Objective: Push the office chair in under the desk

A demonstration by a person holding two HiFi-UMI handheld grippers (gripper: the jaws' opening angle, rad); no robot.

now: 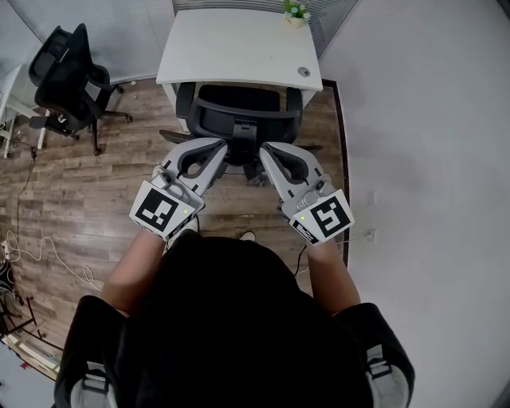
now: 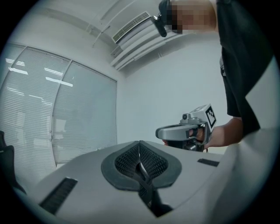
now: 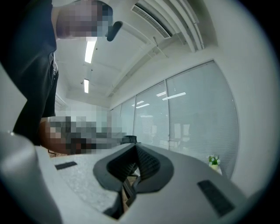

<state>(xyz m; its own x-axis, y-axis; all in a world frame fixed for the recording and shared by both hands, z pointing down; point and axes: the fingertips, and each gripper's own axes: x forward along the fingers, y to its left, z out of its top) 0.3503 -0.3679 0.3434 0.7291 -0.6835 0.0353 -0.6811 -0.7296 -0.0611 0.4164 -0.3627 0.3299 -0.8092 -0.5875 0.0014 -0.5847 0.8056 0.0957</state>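
A black office chair (image 1: 237,110) stands with its seat partly under the white desk (image 1: 231,48); its backrest faces me. My left gripper (image 1: 224,152) and right gripper (image 1: 264,151) are side by side just behind the backrest, tips close to it; contact cannot be told. Both are shut with nothing between the jaws. In the left gripper view the dark pads (image 2: 140,161) meet, and the right gripper (image 2: 187,130) shows beyond them. In the right gripper view that gripper (image 3: 136,169) has its jaws pressed together too. Both gripper cameras look up at walls and ceiling, so the chair is hidden there.
A second black office chair (image 1: 68,76) stands at the far left on the wooden floor. A small potted plant (image 1: 296,12) sits on the desk's far right corner. A white wall (image 1: 430,119) runs along the right. Cables (image 1: 36,243) trail on the floor at left.
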